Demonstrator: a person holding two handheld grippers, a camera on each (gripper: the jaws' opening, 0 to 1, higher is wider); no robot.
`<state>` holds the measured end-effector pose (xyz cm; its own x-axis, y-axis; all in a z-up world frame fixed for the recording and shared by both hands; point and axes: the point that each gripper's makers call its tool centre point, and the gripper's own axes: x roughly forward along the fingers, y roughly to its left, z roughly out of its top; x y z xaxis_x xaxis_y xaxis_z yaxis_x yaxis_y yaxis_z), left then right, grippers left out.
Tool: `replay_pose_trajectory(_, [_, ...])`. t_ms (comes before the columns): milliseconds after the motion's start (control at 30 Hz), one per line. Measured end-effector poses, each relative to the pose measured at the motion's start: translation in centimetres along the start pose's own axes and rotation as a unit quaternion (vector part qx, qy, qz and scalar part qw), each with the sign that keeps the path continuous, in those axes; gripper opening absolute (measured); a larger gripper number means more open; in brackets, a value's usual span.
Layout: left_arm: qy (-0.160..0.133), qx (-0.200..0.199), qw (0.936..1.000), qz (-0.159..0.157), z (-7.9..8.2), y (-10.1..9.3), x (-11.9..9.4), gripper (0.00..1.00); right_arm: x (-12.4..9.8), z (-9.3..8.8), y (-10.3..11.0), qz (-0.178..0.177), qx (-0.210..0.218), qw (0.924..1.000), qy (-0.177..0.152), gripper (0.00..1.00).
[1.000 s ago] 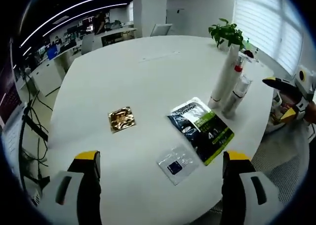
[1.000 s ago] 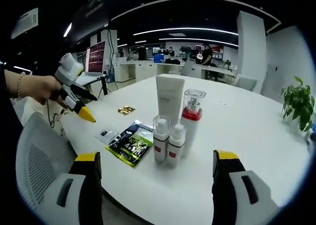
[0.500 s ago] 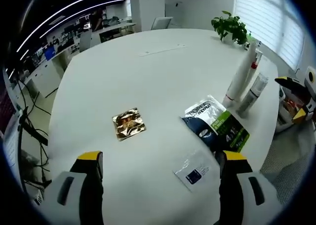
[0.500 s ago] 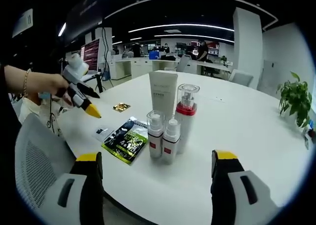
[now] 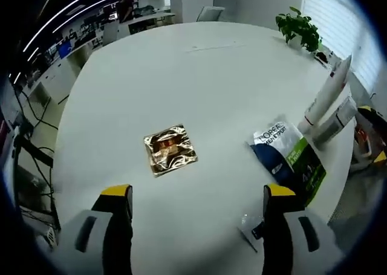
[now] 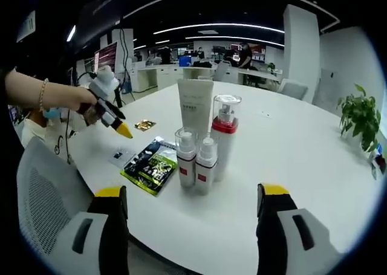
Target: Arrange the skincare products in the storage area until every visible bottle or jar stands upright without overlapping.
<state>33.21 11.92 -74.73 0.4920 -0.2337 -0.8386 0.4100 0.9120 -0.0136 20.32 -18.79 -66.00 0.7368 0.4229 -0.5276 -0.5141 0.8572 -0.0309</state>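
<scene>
In the right gripper view, a tall white tube (image 6: 195, 109), a red-collared pump bottle (image 6: 225, 136) and two small spray bottles (image 6: 185, 157) (image 6: 206, 161) stand upright, close together on the white table (image 6: 290, 160). My right gripper (image 6: 192, 193) is open, short of them at the table edge. A hand holds my left gripper (image 6: 124, 130) above the small clear sachet (image 6: 124, 157). In the left gripper view, my left gripper (image 5: 198, 193) is open just short of a gold sachet (image 5: 170, 149). The tube (image 5: 326, 97) and a bottle (image 5: 337, 119) stand at the right.
A dark and green sachet (image 5: 290, 157) (image 6: 150, 165) lies flat beside the bottles. The gold sachet (image 6: 145, 125) lies farther back. A potted plant (image 5: 299, 28) (image 6: 361, 115) stands at the far edge. A mesh chair (image 6: 42, 190) sits by the near table edge.
My left gripper has moved in over the table toward the gold sachet, which now looks larger. My right gripper has edged closer to the bottles. The bottles and sachets have not moved.
</scene>
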Motion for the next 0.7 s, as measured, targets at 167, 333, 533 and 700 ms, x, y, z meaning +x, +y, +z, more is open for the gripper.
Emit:
replay_pose_trajectory(167, [0.0,-0.025,0.9996,0.014,0.5,1.7,1.6,0.77,0.0,-0.1,-0.2,-0.005,0.003,1.0,0.003,0.88])
replay_pose_trajectory(333, [-0.003,-0.037,0.999,0.023,1.5,2.7,2.4,0.72,0.0,-0.1,-0.3,-0.007,0.008,0.9999,0.003,0.87])
replay_pose_trajectory(533, [-0.004,-0.05,0.9982,0.034,1.9,2.3,2.5,0.68,0.1,-0.2,-0.5,-0.01,0.011,0.9999,0.006,0.87])
replay_pose_trajectory(700, [0.0,-0.057,0.9977,0.037,2.2,2.5,3.0,0.63,0.1,-0.3,-0.5,-0.012,0.01,0.9998,0.009,0.87])
